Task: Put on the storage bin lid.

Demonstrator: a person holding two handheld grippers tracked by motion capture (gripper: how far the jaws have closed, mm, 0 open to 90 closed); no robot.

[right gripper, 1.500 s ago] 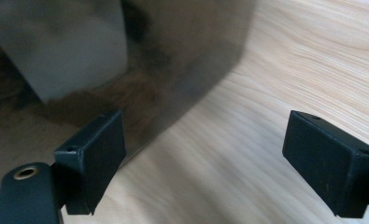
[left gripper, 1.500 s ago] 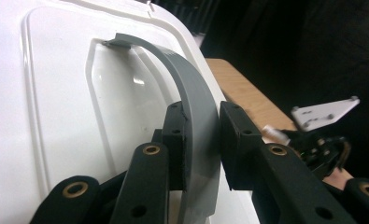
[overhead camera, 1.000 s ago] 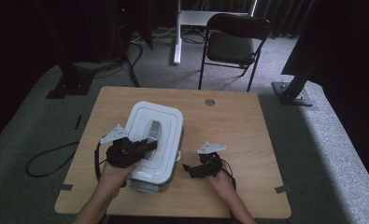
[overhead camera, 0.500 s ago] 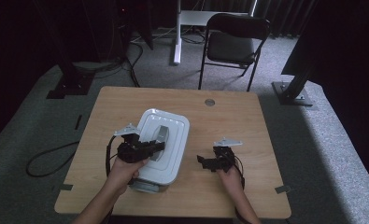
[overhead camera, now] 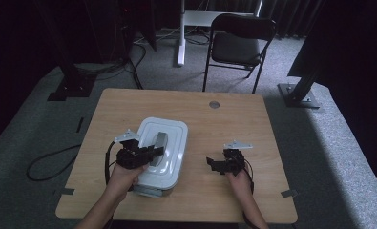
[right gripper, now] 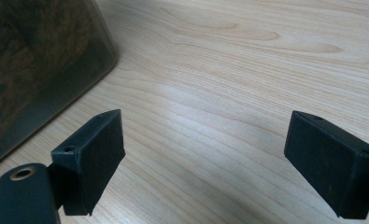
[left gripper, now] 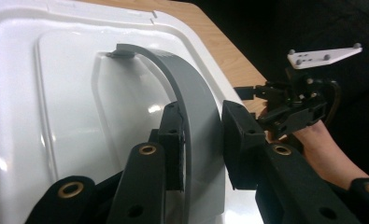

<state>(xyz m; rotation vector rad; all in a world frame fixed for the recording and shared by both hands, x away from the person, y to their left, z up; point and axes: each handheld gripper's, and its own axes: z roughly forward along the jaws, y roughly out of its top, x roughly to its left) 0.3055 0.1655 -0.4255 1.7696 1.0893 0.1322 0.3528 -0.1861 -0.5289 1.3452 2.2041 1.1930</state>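
A clear box with a white lid (overhead camera: 172,133) and a grey arched handle (overhead camera: 160,140) stands on the wooden table (overhead camera: 224,124), left of centre. My left gripper (overhead camera: 155,151) reaches over the lid and is shut on the handle (left gripper: 196,88). Its jaws have just eased a little, and the handle is still between the pads (left gripper: 173,135). My right gripper (overhead camera: 214,164) hovers low over bare table to the right of the box, open with nothing between its fingers (right gripper: 95,154). The box's clear side wall (right gripper: 32,65) shows at the left of the right gripper view.
A round grommet (overhead camera: 214,104) sits near the table's far edge. A black folding chair (overhead camera: 241,45) stands behind the table on grey carpet. Dark stand bases (overhead camera: 298,93) and cables (overhead camera: 47,162) lie around the table. Bare wood (right gripper: 229,60) stretches ahead of the right gripper.
The box has come down onto the table with the left gripper on its handle and has turned a little. The right gripper has drawn away to the right of the box.
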